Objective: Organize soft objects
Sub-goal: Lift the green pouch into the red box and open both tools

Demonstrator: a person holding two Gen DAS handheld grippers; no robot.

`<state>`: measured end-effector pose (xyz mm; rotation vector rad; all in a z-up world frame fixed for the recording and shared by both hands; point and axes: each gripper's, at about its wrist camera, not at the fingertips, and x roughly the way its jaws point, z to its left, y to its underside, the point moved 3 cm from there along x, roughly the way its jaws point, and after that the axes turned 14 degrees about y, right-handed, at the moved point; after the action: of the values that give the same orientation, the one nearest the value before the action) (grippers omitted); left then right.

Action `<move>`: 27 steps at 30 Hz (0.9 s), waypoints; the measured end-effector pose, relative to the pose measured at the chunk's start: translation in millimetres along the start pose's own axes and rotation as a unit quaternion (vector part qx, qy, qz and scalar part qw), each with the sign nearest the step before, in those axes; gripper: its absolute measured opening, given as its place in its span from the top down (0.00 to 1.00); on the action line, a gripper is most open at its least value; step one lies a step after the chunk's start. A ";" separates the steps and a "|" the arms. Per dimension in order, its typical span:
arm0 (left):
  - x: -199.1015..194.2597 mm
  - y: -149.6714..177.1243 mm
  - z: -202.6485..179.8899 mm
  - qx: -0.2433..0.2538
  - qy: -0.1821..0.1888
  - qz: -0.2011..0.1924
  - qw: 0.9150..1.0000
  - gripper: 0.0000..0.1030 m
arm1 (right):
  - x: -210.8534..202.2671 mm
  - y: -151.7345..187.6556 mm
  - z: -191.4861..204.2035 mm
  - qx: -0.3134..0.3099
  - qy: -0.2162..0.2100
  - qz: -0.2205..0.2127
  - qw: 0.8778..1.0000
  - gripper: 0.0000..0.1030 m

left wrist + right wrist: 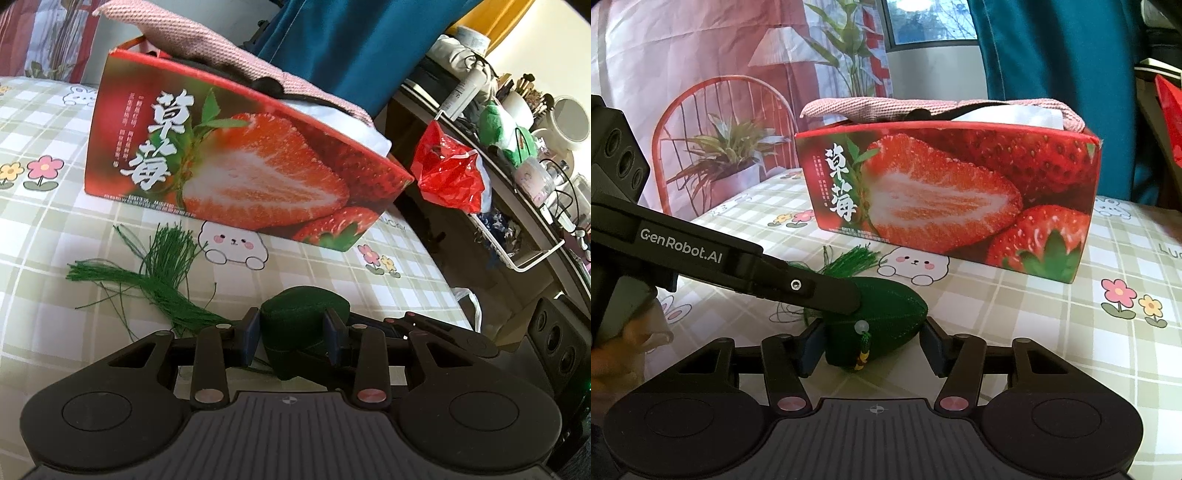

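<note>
A dark green stuffed sachet [301, 326] with a green tassel [162, 284] lies on the checked tablecloth. My left gripper [293, 334] is shut on the sachet, one finger on each side. In the right wrist view the sachet [886, 314] sits between the open fingers of my right gripper [873, 347]; the right pad stands apart from it. The left gripper's finger [820, 295] reaches in from the left and grips the sachet's top. A strawberry-printed box [945, 199] stands just behind, with a pink woven cloth [923, 107] and white fabric in it. The box also shows in the left wrist view [236, 162].
The table [1052, 314] has a checked cloth with flowers and bunnies. A red plastic bag [447, 173] hangs off a cluttered shelf [517, 155] to the right of the table. A teal curtain [1052, 55] hangs behind the box.
</note>
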<state>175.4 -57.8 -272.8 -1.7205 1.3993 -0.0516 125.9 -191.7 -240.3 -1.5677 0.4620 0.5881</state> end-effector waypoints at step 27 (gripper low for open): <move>-76.3 -129.0 -76.0 0.112 0.027 -0.139 0.984 0.63 | -56.4 -148.6 -7.8 -0.073 0.004 -0.160 0.984 0.51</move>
<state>206.2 -46.2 -108.0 -1.7214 1.1341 -0.3987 173.5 -190.1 -88.5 -1.7404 0.1670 0.3743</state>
